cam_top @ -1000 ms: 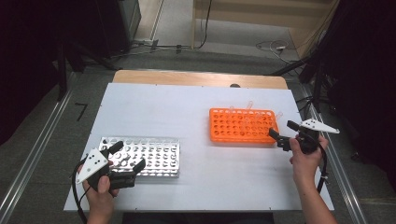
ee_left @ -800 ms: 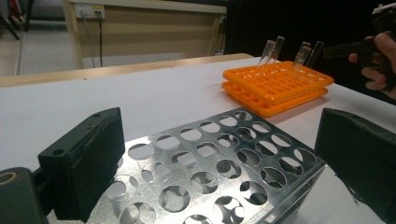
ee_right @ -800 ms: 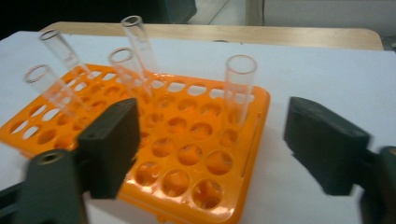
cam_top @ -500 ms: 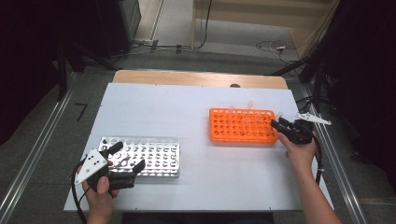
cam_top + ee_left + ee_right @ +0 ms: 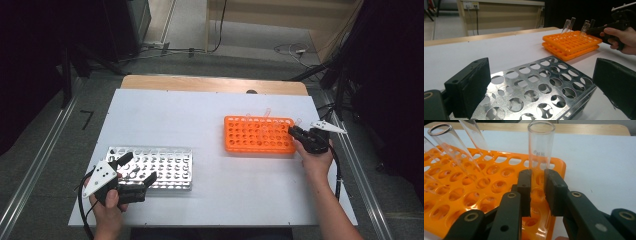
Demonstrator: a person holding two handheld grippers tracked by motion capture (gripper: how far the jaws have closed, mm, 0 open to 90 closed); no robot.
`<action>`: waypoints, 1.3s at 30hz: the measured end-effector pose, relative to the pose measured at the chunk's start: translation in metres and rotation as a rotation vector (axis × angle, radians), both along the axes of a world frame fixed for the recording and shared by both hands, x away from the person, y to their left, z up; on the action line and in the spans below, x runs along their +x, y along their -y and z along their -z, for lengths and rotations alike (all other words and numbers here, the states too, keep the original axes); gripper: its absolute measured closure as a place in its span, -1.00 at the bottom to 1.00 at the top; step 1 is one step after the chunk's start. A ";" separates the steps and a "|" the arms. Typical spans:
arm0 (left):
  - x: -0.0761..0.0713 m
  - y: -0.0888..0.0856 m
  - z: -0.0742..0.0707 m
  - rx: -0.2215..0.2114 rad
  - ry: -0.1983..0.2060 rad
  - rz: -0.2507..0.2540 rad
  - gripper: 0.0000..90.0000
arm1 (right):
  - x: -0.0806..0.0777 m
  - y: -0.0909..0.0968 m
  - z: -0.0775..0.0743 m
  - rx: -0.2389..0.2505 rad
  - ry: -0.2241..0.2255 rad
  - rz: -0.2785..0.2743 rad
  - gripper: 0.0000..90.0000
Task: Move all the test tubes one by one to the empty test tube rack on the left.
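- Clear glass is what I have in my right gripper (image 5: 537, 192): my two black pads have just been closing and now press on both sides of a transparent round-mouthed test tube (image 5: 541, 150).
- The tube's lower part is hidden behind my pads, so I cannot tell how deep its tip sits in its hole.
- It stands in the orange plastic rack with round holes (image 5: 259, 135), at the rack's right end, near the corner.
- Its long axis runs upright, open mouth up, nearly square to the rack's top.
- Other clear tubes (image 5: 456, 150) lean away to the left; two are cut off at the picture's edge.
- In the high view the held tube is too small to make out against my right gripper (image 5: 296, 132).
- My left gripper (image 5: 137, 170) has its jaws wide apart, straddling the near left end of the shiny perforated metal rack (image 5: 165, 165); whether the pads touch it I cannot tell.
- Both racks sit well apart on the white table (image 5: 200, 115).
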State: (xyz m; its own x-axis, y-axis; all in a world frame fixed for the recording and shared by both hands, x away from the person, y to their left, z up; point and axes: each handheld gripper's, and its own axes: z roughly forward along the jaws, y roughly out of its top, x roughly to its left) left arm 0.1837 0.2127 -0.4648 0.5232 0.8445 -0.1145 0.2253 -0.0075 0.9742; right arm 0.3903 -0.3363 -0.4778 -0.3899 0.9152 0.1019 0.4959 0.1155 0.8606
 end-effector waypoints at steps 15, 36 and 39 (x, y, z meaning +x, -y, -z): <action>-0.001 0.019 -0.019 0.056 0.000 0.027 -0.96 | -0.014 0.002 -0.028 0.007 0.092 -0.026 0.65; 0.027 0.071 -0.052 0.091 -0.042 0.175 -0.96 | -0.077 -0.042 -0.069 -0.022 0.085 -0.253 0.65; 0.035 0.080 -0.058 0.083 -0.042 0.193 -0.95 | -0.087 -0.059 -0.070 -0.029 0.076 -0.312 0.65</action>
